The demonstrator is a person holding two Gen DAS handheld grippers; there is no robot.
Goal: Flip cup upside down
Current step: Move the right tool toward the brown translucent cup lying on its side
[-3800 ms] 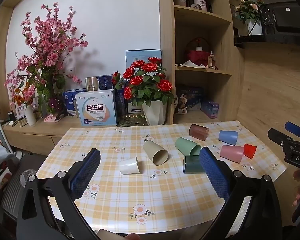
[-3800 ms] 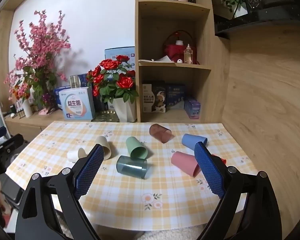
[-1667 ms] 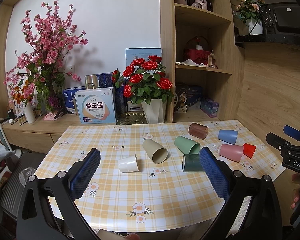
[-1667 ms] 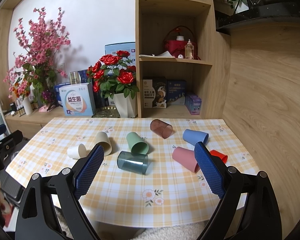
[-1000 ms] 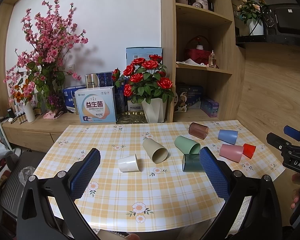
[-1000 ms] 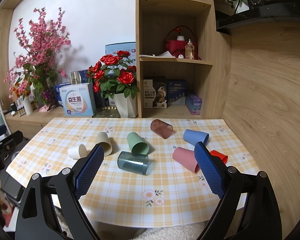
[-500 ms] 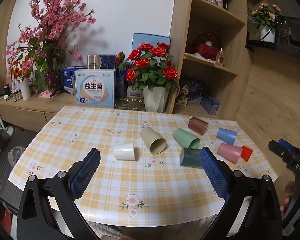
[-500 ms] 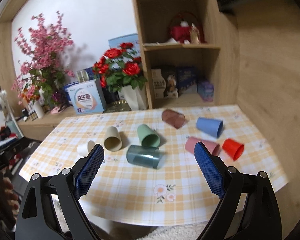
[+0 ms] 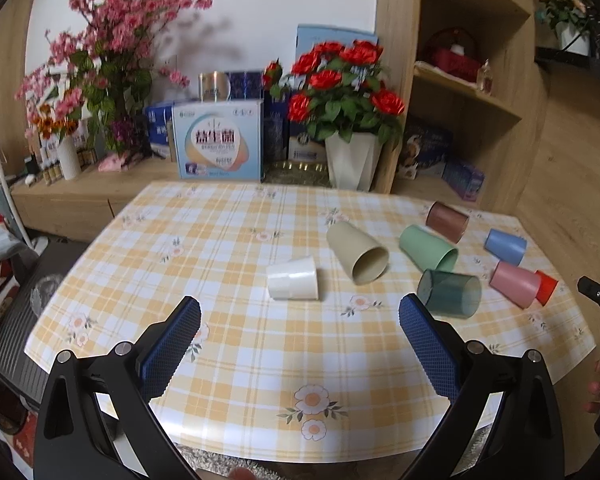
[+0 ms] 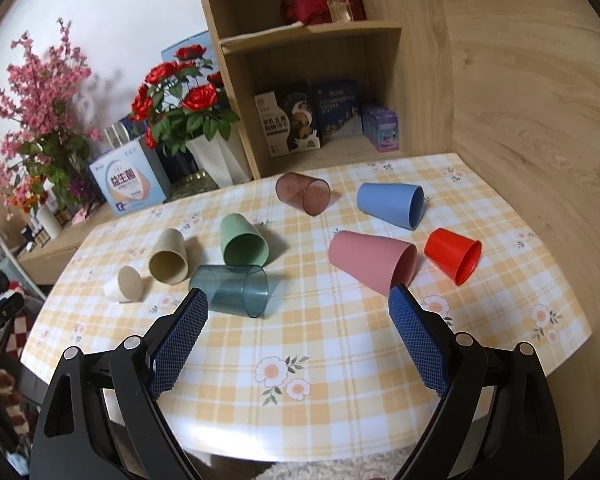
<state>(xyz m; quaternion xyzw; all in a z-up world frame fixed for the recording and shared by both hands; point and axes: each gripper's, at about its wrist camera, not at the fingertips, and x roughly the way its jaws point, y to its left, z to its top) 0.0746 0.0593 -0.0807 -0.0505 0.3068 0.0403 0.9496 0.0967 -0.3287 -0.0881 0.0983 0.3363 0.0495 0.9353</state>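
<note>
Several cups lie on their sides on the yellow checked table (image 9: 228, 360). In the left wrist view: white cup (image 9: 293, 279), beige cup (image 9: 357, 252), green cup (image 9: 428, 248), dark teal clear cup (image 9: 449, 294), brown clear cup (image 9: 447, 221), blue cup (image 9: 505, 246), pink cup (image 9: 515, 283), red cup (image 9: 546, 287). My left gripper (image 9: 300, 312) is open and empty, just short of the white cup. My right gripper (image 10: 298, 300) is open and empty above the table, between the teal cup (image 10: 230, 289) and the pink cup (image 10: 372, 260). The red cup (image 10: 453, 255) lies to its right.
A white vase of red roses (image 9: 350, 160), a blue-and-white box (image 9: 217, 145) and pink blossoms (image 9: 112, 52) stand behind the table. A wooden shelf unit (image 10: 320, 60) and a wood wall (image 10: 532, 100) lie to the back right. The table's front edge (image 10: 300, 452) is near.
Both grippers have moved forward and tilted down toward the table, so the cups look nearer. The jaws stayed open. No cup has moved.
</note>
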